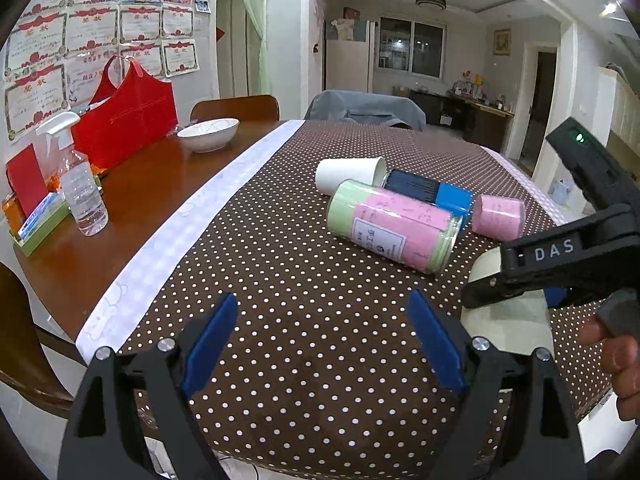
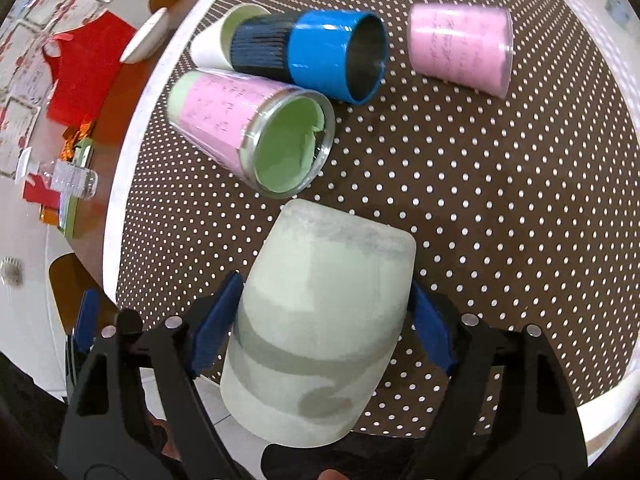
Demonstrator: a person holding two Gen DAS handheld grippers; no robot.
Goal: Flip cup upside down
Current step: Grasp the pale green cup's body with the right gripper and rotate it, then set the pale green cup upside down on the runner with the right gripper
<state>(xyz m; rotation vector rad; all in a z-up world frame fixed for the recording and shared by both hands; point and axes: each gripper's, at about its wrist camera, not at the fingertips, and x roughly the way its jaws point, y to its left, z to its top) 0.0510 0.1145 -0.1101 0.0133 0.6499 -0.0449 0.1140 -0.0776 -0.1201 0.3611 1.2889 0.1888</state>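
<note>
My right gripper (image 2: 324,328) is shut on a pale green frosted cup (image 2: 320,328), its blue pads pressed on both sides; the cup's closed end points away from me above the dotted cloth. In the left wrist view the same cup (image 1: 504,320) shows under the right gripper (image 1: 500,284) at the right. My left gripper (image 1: 320,340) is open and empty over the cloth. Several other cups lie on their sides: a green and pink one (image 2: 248,128) (image 1: 392,224), a blue and black one (image 2: 320,56) (image 1: 432,192), a pink one (image 2: 460,48) (image 1: 498,216), a white one (image 1: 348,174) (image 2: 212,40).
A brown dotted tablecloth (image 1: 280,260) covers the right part of a wooden table (image 1: 120,200). A white bowl (image 1: 208,134), a red bag (image 1: 128,120), a spray bottle (image 1: 80,184) and a tray of packets (image 1: 36,220) stand on the left. Chairs stand behind the table.
</note>
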